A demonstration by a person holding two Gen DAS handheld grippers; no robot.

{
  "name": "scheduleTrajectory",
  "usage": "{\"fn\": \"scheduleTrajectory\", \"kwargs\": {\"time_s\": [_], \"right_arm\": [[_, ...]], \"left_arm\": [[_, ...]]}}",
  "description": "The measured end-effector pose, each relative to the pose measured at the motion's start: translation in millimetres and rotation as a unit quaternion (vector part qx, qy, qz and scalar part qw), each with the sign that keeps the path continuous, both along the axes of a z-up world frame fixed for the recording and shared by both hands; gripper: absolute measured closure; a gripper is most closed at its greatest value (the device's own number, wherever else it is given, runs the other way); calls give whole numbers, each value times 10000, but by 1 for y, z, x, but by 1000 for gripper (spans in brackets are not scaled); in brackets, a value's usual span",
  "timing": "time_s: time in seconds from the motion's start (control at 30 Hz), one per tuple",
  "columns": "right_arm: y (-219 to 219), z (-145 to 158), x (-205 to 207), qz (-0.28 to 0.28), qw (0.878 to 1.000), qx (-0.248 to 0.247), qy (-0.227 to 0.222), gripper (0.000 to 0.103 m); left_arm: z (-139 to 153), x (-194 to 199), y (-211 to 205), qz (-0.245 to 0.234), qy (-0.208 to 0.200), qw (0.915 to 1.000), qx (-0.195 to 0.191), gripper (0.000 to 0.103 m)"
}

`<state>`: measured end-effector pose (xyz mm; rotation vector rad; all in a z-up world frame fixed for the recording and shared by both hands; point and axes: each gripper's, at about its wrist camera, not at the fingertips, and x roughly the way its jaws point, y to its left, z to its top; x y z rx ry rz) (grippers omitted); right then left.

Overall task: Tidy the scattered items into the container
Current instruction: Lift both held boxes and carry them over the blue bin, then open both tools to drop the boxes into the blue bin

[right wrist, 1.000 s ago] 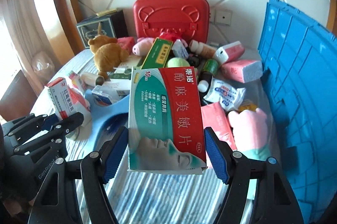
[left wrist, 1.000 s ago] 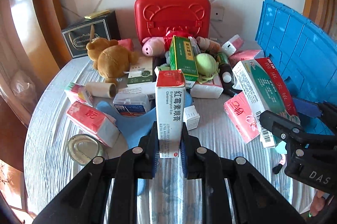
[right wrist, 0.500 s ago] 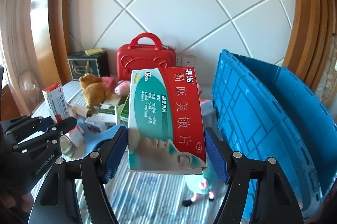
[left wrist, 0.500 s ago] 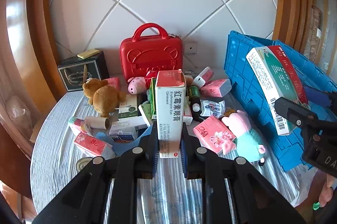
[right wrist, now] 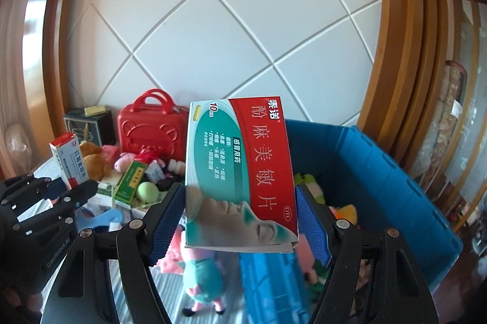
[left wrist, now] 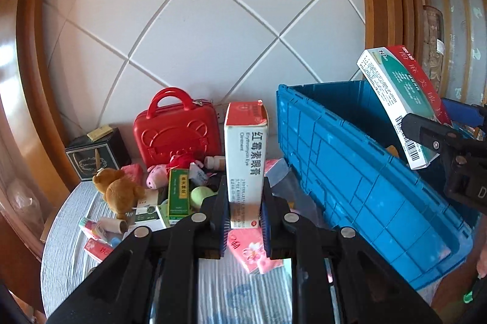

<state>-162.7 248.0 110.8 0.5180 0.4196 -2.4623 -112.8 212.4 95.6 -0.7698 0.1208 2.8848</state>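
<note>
My left gripper (left wrist: 243, 220) is shut on a tall white and red ointment box (left wrist: 246, 162), held upright above the table. My right gripper (right wrist: 240, 220) is shut on a wide red and green medicine box (right wrist: 240, 171), held high over the near wall of the blue crate (right wrist: 395, 190). The crate (left wrist: 365, 187) stands at the right; soft toys lie inside it. The right gripper with its box (left wrist: 401, 101) shows at the right of the left wrist view. The left gripper with its box (right wrist: 68, 159) shows at the left of the right wrist view.
Scattered items lie on the round striped table (left wrist: 70, 238): a red case (left wrist: 176, 132), a black box (left wrist: 94, 153), a brown teddy (left wrist: 118, 193), a green box (left wrist: 178, 196), a green ball (left wrist: 199, 196), pink packets (left wrist: 252, 254). A pig doll (right wrist: 204, 275) lies beside the crate.
Both grippers have risen with their boxes. The right one has moved right, over the crate's edge; the crate's inside has come into view.
</note>
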Motion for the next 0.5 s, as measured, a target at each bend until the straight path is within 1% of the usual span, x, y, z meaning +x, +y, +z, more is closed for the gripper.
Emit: {"fn": "scheduleTrajectory", "kwargs": {"time_s": [0.07, 0.2, 0.3, 0.4, 0.5], "right_arm": [[20, 8, -28, 41, 10000, 24, 55, 31], [59, 26, -95, 140, 9998, 146, -37, 31], [82, 29, -150, 151, 9990, 361, -230, 31], [96, 18, -203, 135, 9960, 650, -605, 31], [102, -5, -246, 167, 9889, 1025, -1061, 31]], "left_arm": [[11, -12, 34, -33, -128, 9999, 84, 86], [39, -45, 96, -278, -657, 9969, 344, 86], [53, -71, 143, -348, -1031, 9935, 345, 86], [52, -102, 187, -485, -1566, 9860, 303, 86], [34, -131, 226, -483, -2143, 9755, 156, 86]]}}
